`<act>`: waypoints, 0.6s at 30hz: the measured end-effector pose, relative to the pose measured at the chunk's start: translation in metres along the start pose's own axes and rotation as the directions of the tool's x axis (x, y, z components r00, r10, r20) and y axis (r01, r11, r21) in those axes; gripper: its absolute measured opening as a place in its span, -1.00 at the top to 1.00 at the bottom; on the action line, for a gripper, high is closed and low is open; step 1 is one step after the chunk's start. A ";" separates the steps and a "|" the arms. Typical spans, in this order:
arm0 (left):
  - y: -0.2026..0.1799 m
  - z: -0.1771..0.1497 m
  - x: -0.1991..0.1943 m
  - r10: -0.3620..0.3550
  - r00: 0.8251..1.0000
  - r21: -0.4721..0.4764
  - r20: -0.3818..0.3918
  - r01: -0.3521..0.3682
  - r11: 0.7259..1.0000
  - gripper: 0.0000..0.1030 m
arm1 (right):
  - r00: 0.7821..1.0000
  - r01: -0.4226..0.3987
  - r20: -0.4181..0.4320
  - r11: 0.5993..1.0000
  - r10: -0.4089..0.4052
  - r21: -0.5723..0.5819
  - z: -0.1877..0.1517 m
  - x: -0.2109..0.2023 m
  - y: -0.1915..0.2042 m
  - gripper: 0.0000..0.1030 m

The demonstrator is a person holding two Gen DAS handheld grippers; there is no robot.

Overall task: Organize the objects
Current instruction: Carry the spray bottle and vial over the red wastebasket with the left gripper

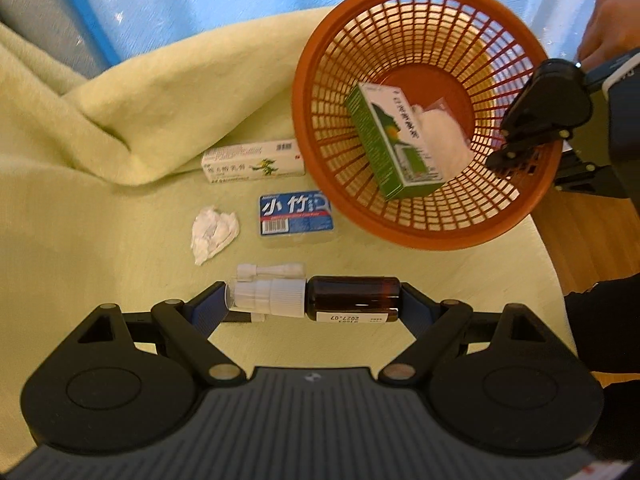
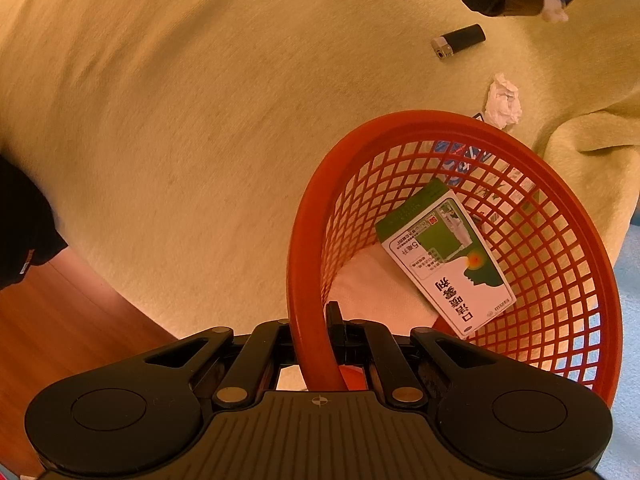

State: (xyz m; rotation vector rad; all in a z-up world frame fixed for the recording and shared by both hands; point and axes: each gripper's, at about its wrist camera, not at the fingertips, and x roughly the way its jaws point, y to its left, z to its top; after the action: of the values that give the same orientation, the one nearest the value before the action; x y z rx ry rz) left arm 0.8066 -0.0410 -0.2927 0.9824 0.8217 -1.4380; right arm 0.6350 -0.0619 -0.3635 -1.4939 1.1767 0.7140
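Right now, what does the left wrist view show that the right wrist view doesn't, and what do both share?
Only the left wrist view shows the long white box and the left gripper shut on the brown spray bottle, seen whole. Only the right wrist view shows a black lighter and the right gripper clamped on the rim. Both show the orange basket, the green box inside it, and the crumpled tissue on the blanket.

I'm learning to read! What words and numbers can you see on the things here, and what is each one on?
"小竹": large white characters on the blue packet; its barcode digits are too small.
"2027.07": upside down on the label of the brown spray bottle in the left claw.
"口洁喷雾剂": seems to read so on the green box in the orange basket; smaller print unreadable.
White tube box: print too blurred.
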 end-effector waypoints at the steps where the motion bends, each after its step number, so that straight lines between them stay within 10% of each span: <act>1: -0.001 0.002 -0.001 -0.001 1.000 0.005 0.002 0.001 1.000 -0.68 | 1.000 -0.001 0.001 1.000 0.001 0.000 0.000 0.000 -0.001 0.98; 18: -0.014 0.029 -0.008 -0.030 0.999 0.090 0.041 0.026 0.996 -0.68 | 1.000 0.003 0.009 1.000 -0.004 0.010 -0.004 -0.004 0.003 0.98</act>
State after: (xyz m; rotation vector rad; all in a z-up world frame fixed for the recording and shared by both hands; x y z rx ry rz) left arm 0.7893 -0.0624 -0.2747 1.0076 0.7480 -1.5255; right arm 0.6306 -0.0646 -0.3599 -1.4829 1.1690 0.7109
